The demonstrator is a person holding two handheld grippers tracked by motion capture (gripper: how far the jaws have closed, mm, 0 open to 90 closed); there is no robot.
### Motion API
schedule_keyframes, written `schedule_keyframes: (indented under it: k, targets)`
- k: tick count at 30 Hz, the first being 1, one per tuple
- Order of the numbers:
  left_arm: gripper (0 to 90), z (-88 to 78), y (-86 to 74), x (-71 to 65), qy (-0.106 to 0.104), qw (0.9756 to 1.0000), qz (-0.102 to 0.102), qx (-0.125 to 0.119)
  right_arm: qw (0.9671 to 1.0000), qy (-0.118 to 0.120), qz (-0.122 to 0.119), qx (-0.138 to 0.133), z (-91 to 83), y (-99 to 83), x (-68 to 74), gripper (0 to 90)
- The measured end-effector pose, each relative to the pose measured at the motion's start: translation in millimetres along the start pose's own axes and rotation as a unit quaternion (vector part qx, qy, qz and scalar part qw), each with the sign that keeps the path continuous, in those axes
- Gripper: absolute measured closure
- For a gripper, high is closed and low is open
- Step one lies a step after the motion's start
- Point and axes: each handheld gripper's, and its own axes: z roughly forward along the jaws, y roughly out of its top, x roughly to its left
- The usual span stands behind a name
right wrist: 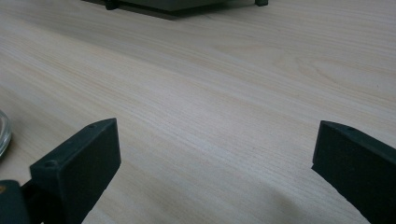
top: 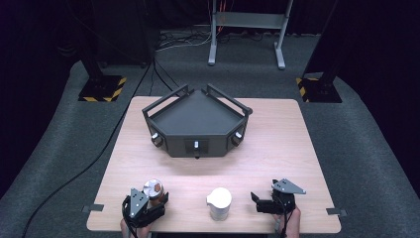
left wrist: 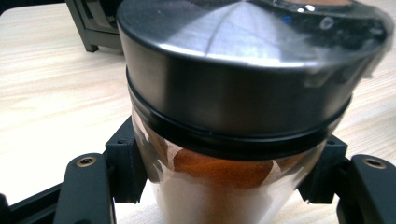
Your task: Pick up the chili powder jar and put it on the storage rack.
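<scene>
At the near left of the table stands a clear jar point(top: 153, 189) with a shiny metal lid, and orange-brown powder shows inside it point(left wrist: 224, 168). My left gripper point(top: 156, 197) is shut on the jar's body below the lid, one black pad point(left wrist: 125, 161) pressed on each side. A white lidded container point(top: 219, 203) stands at the near middle of the table. To its right my right gripper point(top: 257, 202) points left toward it, open, with bare wood between its jaws point(right wrist: 215, 163). The rim of a glass object point(right wrist: 3, 133) shows at the left edge of the right gripper view.
A dark, angular tray point(top: 198, 147) with railed sides sits at the table's centre, beyond both grippers; its base point(right wrist: 177, 4) shows at the top of the right gripper view. Cables and stand feet lie on the floor beyond the table.
</scene>
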Motion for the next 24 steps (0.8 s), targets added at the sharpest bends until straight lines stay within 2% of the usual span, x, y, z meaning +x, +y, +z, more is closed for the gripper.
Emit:
schedule_keyframes:
  k: [11, 24]
  targets:
    - [31.8, -1.1, 10.3, 1.5, 0.000, 1.0000, 0.008, -0.004, 1.0000, -0.001, 0.000, -0.002, -0.4, -0.7, 0.2, 0.0]
    - [31.8, 5.7, 20.7, 2.4, -0.015, 0.9998, 0.016, -0.003, 1.0000, -0.001, 0.003, -0.006, -1.1, -2.2, -0.2, 0.0]
